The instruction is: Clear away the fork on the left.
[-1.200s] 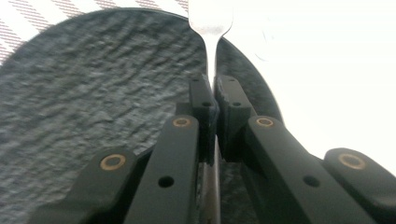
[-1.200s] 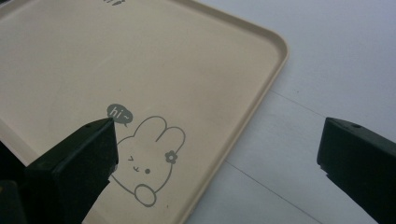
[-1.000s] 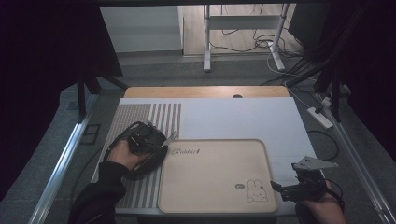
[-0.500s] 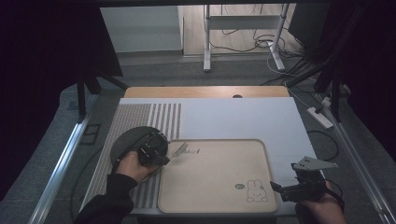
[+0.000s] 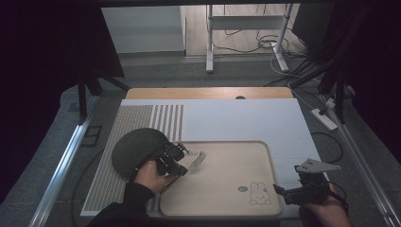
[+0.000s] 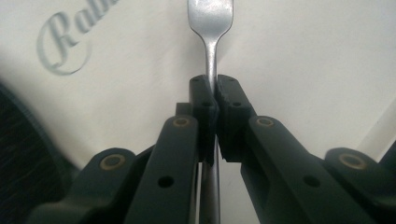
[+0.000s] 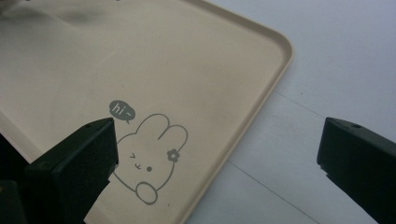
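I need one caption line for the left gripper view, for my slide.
Left gripper shut on the handle of a metal fork, held over a beige tray with printed script.

A dim room with a grey floor (image 5: 151,71) surrounds the white-topped table (image 5: 236,118), beyond which stand a pale metal stand (image 5: 246,33), loose cables (image 5: 265,45) and what may be a power strip (image 5: 324,119).
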{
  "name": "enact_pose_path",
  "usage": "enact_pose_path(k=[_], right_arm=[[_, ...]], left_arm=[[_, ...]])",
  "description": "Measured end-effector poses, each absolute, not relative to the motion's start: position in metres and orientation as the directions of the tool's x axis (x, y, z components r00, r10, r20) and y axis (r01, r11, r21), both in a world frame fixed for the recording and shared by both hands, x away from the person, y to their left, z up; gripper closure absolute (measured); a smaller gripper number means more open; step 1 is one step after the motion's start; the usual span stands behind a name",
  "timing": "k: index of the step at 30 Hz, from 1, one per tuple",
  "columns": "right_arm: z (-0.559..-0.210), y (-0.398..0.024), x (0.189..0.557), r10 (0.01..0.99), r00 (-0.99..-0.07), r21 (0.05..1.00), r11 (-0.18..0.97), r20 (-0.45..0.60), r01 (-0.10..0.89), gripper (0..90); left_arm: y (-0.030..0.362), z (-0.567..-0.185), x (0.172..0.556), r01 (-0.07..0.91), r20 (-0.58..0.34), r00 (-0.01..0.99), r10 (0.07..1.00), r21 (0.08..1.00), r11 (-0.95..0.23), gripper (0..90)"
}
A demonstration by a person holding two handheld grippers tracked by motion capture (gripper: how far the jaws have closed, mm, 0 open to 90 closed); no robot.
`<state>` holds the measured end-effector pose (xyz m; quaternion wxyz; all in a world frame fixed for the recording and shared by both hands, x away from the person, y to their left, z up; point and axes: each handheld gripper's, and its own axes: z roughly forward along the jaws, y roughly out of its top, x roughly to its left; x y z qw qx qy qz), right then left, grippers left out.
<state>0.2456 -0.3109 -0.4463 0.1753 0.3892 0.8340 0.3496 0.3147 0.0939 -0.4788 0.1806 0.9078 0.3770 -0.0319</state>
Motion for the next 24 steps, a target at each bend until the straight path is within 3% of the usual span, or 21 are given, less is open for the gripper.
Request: enact_pose_path(k=[9, 15, 20, 24], right_arm=[[-0.446, -0.311, 0.245, 0.77, -0.638, 0.719, 0.456, -0.023, 0.525, 0.0], [-0.446, -0.31, 0.245, 0.769, -0.639, 0.717, 0.457, -0.021, 0.526, 0.0], [-0.447, -0.31, 0.245, 0.768, -0.64, 0.715, 0.46, -0.022, 0.527, 0.0], [-0.447, -0.31, 0.245, 0.768, -0.64, 0.714, 0.463, -0.027, 0.525, 0.0]], left_arm=[[0.077, -0.5, 0.317, 0.68, -0.174, 0.731, 0.66, 0.271, -0.681, 85.6], [0.079, -0.488, 0.313, 0.621, -0.149, 0.776, 0.613, 0.355, -0.699, 76.1], [0.068, -0.488, 0.308, 0.571, -0.143, 0.814, 0.562, 0.369, -0.733, 88.3], [0.063, -0.501, 0.313, 0.585, -0.132, 0.806, 0.577, 0.327, -0.742, 89.1]])
